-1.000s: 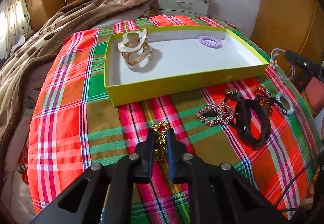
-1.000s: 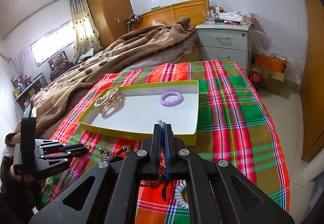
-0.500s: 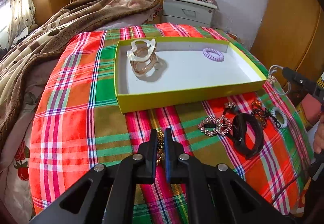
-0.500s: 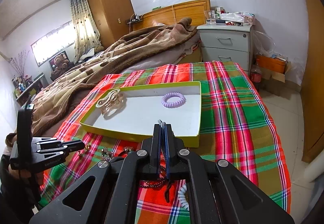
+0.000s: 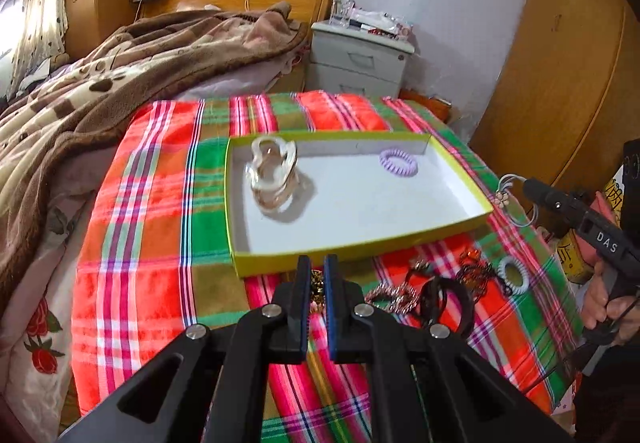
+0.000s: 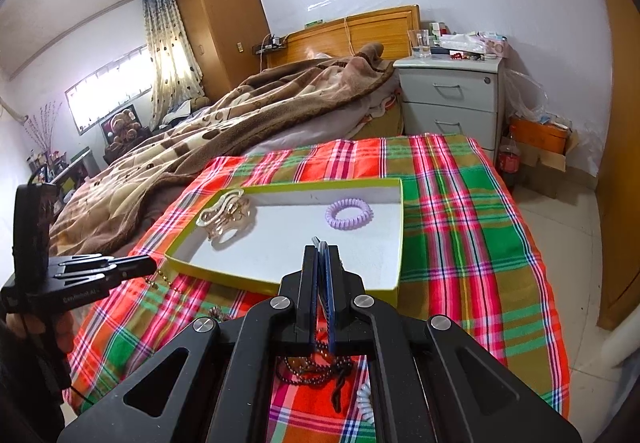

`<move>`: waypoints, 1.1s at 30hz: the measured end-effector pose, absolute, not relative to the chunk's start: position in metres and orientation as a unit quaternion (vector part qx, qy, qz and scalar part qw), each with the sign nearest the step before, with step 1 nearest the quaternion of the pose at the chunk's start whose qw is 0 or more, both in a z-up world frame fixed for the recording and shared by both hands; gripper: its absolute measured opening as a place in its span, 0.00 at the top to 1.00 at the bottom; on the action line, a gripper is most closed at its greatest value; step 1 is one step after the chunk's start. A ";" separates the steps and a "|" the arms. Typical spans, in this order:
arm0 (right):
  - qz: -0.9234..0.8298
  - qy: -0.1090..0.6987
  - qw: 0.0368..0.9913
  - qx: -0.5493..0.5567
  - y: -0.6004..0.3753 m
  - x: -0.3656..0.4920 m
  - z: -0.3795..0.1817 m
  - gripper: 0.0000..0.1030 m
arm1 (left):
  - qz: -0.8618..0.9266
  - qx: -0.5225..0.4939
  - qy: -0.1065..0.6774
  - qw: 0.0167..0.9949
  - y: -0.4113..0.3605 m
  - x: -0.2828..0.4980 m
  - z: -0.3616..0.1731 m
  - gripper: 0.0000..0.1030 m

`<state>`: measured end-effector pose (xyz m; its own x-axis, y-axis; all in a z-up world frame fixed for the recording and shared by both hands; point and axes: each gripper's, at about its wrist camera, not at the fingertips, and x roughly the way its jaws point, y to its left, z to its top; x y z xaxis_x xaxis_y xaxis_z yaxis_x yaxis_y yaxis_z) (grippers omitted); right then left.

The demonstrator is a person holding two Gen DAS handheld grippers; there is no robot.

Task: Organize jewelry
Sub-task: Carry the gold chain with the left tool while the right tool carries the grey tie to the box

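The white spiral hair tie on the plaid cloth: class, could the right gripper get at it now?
Probably not yet. The right gripper is shut on a thin looped hair tie, so it is occupied. Otherwise the white spiral hair tie lies uncovered on the cloth.

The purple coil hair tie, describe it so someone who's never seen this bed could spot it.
On the red and green plaid bedspread sits a shallow yellow-green cardboard tray with a white floor. The purple spiral coil hair tie lies flat in its far right corner, alone, well apart from the clear and amber plastic hair claws at the far left.
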<state>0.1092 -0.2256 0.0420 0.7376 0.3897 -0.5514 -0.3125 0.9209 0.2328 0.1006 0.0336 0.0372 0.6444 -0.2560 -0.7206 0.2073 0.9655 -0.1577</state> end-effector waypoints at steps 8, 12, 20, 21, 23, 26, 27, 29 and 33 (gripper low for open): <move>0.199 0.301 0.931 0.056 -0.217 0.125 0.056 0.97 | -0.135 -0.026 0.377 0.916 0.030 0.117 0.065 0.94; 0.206 0.304 0.929 0.055 -0.210 0.139 0.061 0.97 | -0.145 -0.025 0.371 0.917 0.026 0.129 0.072 0.94; 0.238 0.333 0.911 0.054 -0.188 0.187 0.058 0.97 | -0.153 -0.028 0.383 0.910 0.017 0.162 0.061 0.94; 0.243 0.338 0.908 0.055 -0.186 0.194 0.056 0.97 | -0.156 -0.029 0.386 0.909 0.015 0.165 0.058 0.94; 0.252 0.351 0.900 0.055 -0.178 0.209 0.051 0.97 | -0.158 -0.031 0.392 0.906 0.013 0.172 0.051 0.94; 0.265 0.375 0.886 0.067 -0.170 0.230 0.041 0.97 | -0.159 -0.038 0.401 0.901 0.012 0.183 0.041 0.94; 0.267 0.381 0.883 0.069 -0.169 0.235 0.038 0.97 | -0.159 -0.036 0.403 0.901 0.010 0.186 0.038 0.94; 0.272 0.392 0.877 0.065 -0.162 0.245 0.032 0.97 | -0.160 -0.031 0.407 0.899 0.009 0.190 0.032 0.94; 0.274 0.417 0.865 0.056 -0.151 0.263 0.020 0.97 | -0.158 -0.039 0.420 0.893 0.008 0.201 0.021 0.94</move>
